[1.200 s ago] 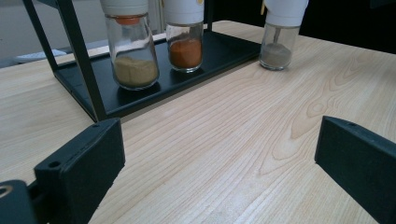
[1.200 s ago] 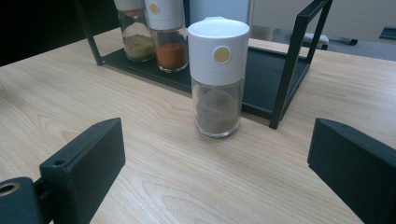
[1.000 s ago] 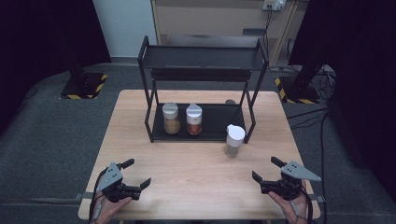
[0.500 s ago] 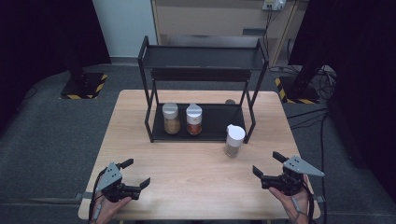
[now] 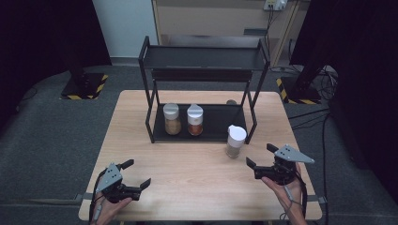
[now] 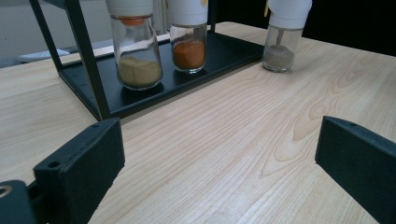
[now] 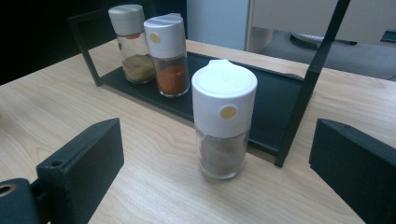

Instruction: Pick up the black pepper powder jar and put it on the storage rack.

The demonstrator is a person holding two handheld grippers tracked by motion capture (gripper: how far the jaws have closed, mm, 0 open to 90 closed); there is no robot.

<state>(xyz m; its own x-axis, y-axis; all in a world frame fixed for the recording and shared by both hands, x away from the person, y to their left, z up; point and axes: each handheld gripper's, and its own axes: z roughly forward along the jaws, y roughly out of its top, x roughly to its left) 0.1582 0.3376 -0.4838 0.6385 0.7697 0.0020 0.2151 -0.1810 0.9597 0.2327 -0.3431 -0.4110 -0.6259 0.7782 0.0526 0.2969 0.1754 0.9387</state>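
The left gripper [image 5: 133,175] sits at the near-left edge of the light wooden table [image 5: 197,187], jaws spread wide with nothing between them. Farther back stands the black two-tier metal rack [image 5: 204,61]; its lower tray holds two white-capped glass jars, the one with yellowish powder [image 5: 172,119] just left of the one with orange-red powder [image 5: 195,120] (close together, upright). The white-capped glass shaker of grey powder [image 5: 235,141] stands upright on the bare table, just outside the rack's front-right leg. The right gripper [image 5: 262,156] hovers near the shaker at the near-right, jaws wide apart and empty, aimed toward it.
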